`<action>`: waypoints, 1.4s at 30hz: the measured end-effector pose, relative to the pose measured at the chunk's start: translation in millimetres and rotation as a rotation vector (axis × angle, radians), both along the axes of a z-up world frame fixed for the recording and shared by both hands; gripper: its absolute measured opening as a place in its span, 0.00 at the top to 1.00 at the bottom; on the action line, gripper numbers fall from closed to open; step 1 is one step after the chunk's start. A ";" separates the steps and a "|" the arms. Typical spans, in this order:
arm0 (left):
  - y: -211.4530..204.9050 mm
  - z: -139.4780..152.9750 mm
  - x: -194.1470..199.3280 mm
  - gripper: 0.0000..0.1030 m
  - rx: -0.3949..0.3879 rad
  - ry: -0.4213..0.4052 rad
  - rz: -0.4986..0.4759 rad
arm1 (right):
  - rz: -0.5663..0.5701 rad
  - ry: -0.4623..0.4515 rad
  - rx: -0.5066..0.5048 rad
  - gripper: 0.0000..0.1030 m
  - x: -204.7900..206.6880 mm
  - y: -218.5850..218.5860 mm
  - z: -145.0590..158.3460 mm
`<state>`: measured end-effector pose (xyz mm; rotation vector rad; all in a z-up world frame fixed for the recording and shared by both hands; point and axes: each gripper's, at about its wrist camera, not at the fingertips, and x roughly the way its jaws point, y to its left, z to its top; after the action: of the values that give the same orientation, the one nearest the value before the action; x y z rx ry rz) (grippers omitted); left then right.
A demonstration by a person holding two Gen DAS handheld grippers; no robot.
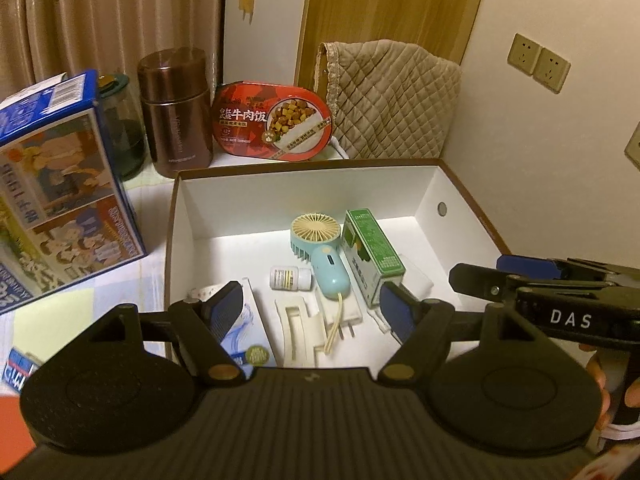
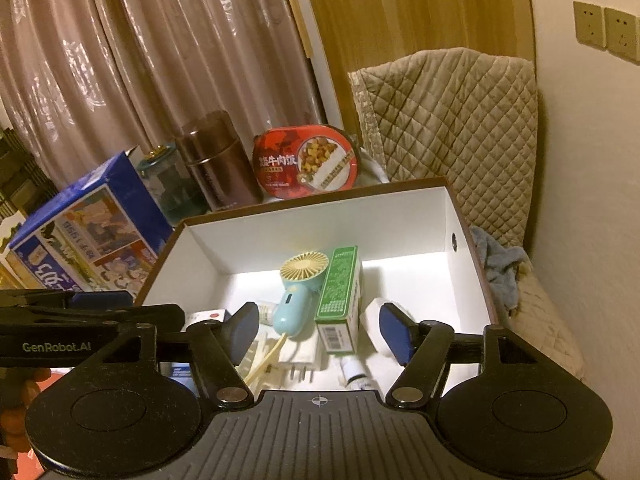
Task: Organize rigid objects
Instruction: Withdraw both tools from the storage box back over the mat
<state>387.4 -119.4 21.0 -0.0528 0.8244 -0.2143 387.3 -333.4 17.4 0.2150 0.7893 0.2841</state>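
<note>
Hovering over the near rim of the white box (image 1: 436, 188), the left tool (image 1: 314, 306) and right tool (image 2: 320, 330) both hang spread and empty. Inside, the blue hand fan (image 1: 320, 252), green carton (image 1: 372, 252) and pill bottle (image 1: 290, 278) crowd the near middle, leaving bare floor along the far wall and right side. Outside the far edge stand the brown flask (image 1: 176, 112) and red meal tray (image 1: 276, 120); the blue carton (image 1: 60, 184) leans just beside the left edge.

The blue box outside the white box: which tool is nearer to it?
Left. The left tool hangs over the white box's near-left part, beside the blue box. The right tool is further right, over its middle.
</note>
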 end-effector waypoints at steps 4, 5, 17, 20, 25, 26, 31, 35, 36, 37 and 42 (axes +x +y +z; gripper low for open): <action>4.7 6.3 -21.2 0.30 -0.007 -0.013 0.020 | 0.000 -0.003 0.011 0.33 -17.8 0.3 5.1; 5.9 7.6 -25.9 0.30 -0.011 -0.015 0.021 | 0.000 -0.004 0.013 0.33 -22.2 0.6 6.3; 22.3 11.8 -85.5 0.30 -0.043 -0.007 0.052 | 0.020 -0.009 0.020 0.30 -73.0 12.9 18.8; 26.8 12.2 -100.1 0.30 -0.048 -0.006 0.060 | 0.039 -0.008 0.016 0.29 -84.7 19.8 20.0; 36.3 11.7 -124.3 0.30 -0.055 0.004 0.068 | 0.082 0.001 0.009 0.29 -104.8 36.3 20.3; 37.9 11.2 -128.7 0.30 -0.052 0.004 0.070 | 0.085 0.002 0.011 0.29 -108.4 39.1 20.6; 51.0 7.4 -150.7 0.30 -0.051 0.015 0.085 | 0.104 0.006 0.008 0.29 -125.1 54.0 20.8; 64.6 6.1 -165.9 0.30 -0.049 0.019 0.104 | 0.117 0.014 0.008 0.29 -134.8 64.3 19.6; 67.8 5.3 -169.2 0.30 -0.048 0.020 0.110 | 0.121 0.016 0.008 0.29 -137.1 67.0 19.0; 71.2 4.7 -172.4 0.30 -0.047 0.022 0.116 | 0.128 0.019 0.007 0.29 -140.1 70.9 18.2; 89.6 -0.4 -187.5 0.30 -0.030 0.032 0.144 | 0.157 0.025 -0.015 0.29 -152.0 90.6 13.1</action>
<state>199.9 -29.9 20.6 -0.1431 0.8456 -0.0905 235.2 -242.7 30.5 0.1430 0.8347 0.4242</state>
